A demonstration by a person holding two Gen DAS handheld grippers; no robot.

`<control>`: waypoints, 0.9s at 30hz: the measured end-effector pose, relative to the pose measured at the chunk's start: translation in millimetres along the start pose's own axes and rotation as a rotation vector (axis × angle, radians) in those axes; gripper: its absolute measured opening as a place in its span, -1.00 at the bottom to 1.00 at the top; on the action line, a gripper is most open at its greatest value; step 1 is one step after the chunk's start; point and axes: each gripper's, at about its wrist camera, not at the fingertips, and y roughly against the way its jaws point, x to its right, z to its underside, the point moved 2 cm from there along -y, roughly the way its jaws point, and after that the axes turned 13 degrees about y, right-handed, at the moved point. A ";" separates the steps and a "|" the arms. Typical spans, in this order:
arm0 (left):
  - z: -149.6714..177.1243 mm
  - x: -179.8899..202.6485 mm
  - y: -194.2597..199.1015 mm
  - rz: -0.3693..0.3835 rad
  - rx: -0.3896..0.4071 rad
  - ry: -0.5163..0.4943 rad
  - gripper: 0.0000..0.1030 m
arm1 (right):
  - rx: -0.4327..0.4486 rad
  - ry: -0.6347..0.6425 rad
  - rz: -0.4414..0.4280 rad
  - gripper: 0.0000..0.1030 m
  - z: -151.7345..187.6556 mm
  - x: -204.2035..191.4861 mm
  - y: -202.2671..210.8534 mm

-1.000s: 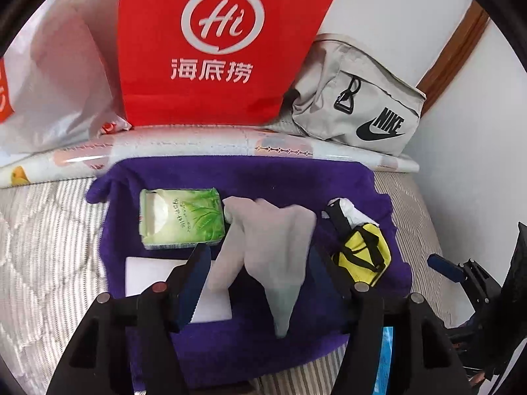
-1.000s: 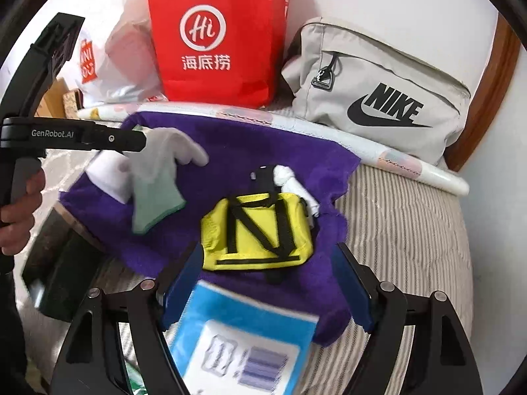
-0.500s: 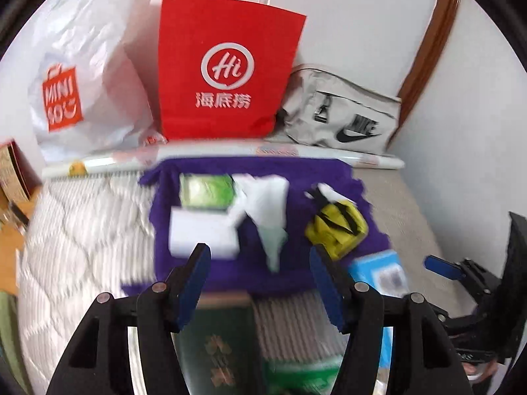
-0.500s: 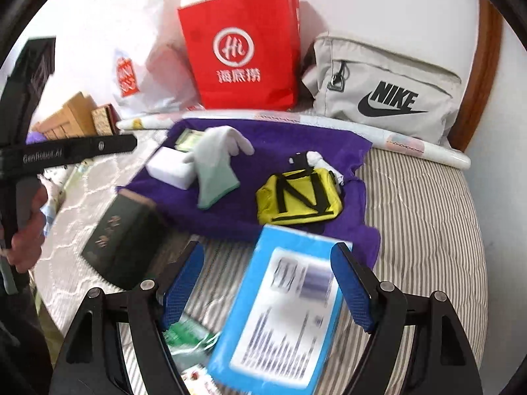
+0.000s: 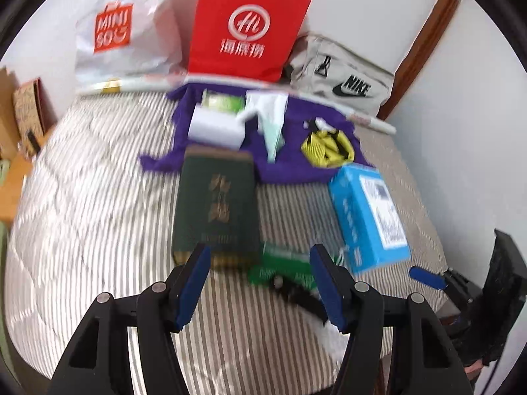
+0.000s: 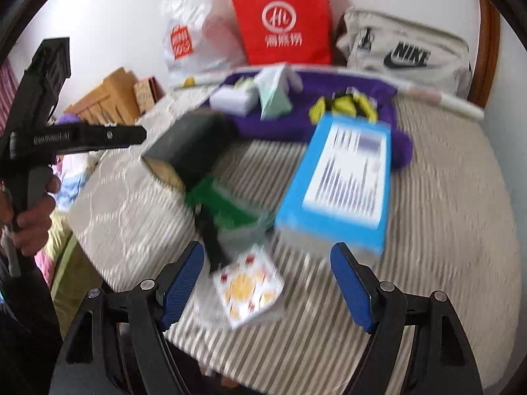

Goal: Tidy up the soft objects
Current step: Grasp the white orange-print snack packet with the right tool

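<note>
Meanwhile both the left gripper (image 5: 258, 271) and right gripper (image 6: 266, 270) hover spread wide, empty, above the striped mattress (image 5: 98, 197).

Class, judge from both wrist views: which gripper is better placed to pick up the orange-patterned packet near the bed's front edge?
Probably the right gripper: it is open, with the orange-patterned packet directly between its fingers. The left gripper, also open, faces the dark green book.

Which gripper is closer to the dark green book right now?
Left. The left gripper hangs open just short of the dark green book's near edge. The right gripper is open off to the book's right, nearer the blue box.
</note>
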 end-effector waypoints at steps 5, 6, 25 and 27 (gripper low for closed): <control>27.4 -13.5 -10.0 -0.006 -0.048 0.018 0.22 | 0.018 0.094 0.052 0.53 23.1 -24.8 -9.2; 31.3 -15.7 -11.5 -0.003 -0.053 0.024 0.22 | 0.011 0.131 0.065 0.53 25.9 -30.6 -15.4; 60.8 -36.2 -35.0 0.033 -0.121 0.061 0.23 | -0.006 0.230 0.062 -0.18 31.3 -40.1 -45.2; 63.0 -35.2 -37.0 0.037 -0.129 0.059 0.23 | 0.001 0.222 0.064 -0.20 33.4 -39.1 -40.2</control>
